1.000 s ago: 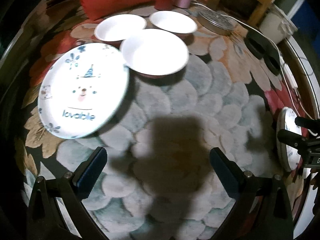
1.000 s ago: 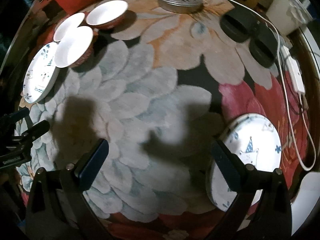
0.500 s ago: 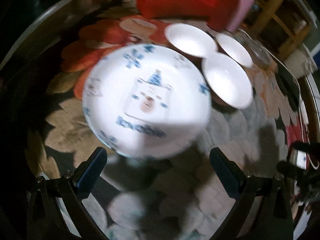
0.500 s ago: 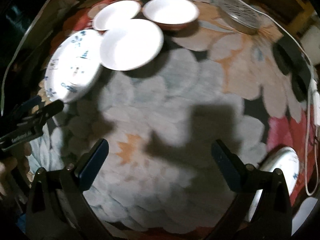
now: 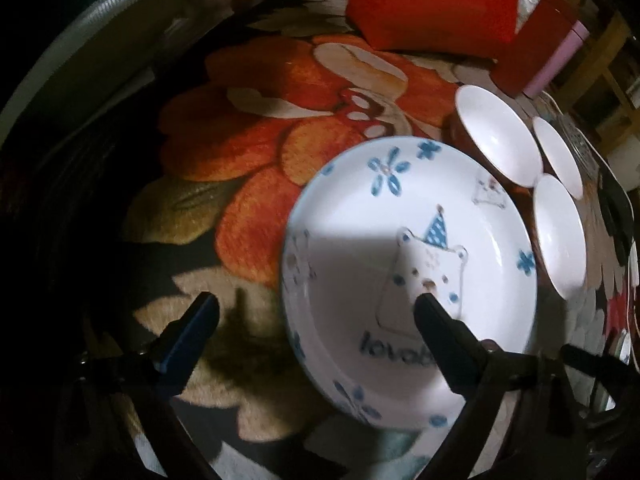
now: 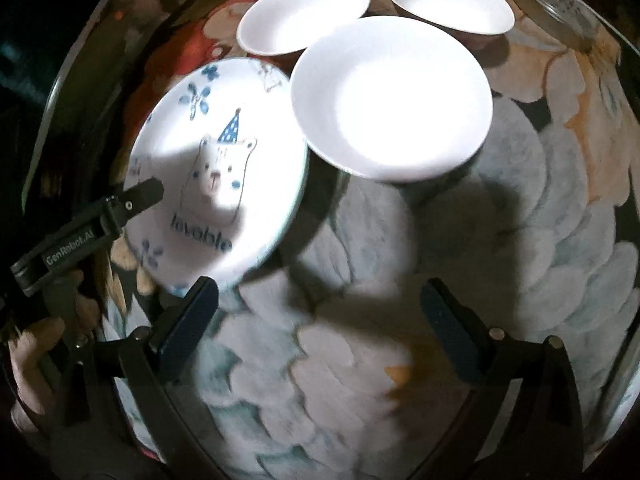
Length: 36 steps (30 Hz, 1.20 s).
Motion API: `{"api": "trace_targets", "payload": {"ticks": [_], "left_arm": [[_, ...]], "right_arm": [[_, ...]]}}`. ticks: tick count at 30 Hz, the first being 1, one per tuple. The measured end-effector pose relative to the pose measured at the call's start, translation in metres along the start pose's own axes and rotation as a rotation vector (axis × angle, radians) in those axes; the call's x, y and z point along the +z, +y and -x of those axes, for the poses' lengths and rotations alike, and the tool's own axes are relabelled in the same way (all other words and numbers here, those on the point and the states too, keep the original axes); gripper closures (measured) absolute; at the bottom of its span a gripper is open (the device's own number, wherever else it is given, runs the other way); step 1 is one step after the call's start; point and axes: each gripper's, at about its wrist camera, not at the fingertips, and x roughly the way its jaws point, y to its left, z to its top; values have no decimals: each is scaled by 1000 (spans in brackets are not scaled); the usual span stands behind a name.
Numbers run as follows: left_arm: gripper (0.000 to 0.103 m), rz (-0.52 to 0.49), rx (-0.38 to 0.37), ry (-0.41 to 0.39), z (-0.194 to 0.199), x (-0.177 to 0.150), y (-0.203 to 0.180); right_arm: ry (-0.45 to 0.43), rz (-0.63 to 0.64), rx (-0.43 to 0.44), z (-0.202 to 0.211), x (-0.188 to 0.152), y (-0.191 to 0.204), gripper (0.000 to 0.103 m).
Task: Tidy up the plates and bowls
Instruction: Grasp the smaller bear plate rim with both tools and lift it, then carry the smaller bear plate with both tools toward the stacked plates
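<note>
Right claw (image 6: 318, 312), closing on nothing, hangs over rug (image 6: 400, 360) beside bear plate (image 6: 218, 168).

Bear plate (image 6: 216, 168) left of nearest bowl (image 6: 392, 96) — two bowls (image 6: 304, 14) behind

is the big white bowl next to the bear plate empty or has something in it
Empty: the white bowl shows only bare, brightly lit white inside.

plate (image 5: 408, 240): white, blue flowers, bear in dotted blue hat
bowls (image 6: 392, 98): plain white inside
rug (image 5: 256, 152): orange and grey-blue flowers
</note>
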Motion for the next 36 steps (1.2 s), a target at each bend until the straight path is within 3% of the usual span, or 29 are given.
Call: {"api": "trace_targets", "payload": {"ticks": [4,7,10,12,19,32,36], "left_arm": [[19,13,-1,28,-17,12,4],[40,47,-40,63,-27,14,7],[47,32,-55,56,-25,12,6],[62,21,-80,61,-23,11,4],[68,-43,-85,71,-14,1,3],[68,-152,-151,151,12,-75,-20],[68,-96,-133,98,16,-64,-13]], "right_arm": [[4,-55,41,-12,11,3,38],[3,-87,58,-20,18,6,55],[38,-128,79,-31,20,8,76],[47,-134,101,-36,19,9,84],[7,61,34,-30,13,25,84],[68,99,51,-12,-27,-5,86],[40,28,91,-7,-26,-16,83]]}}
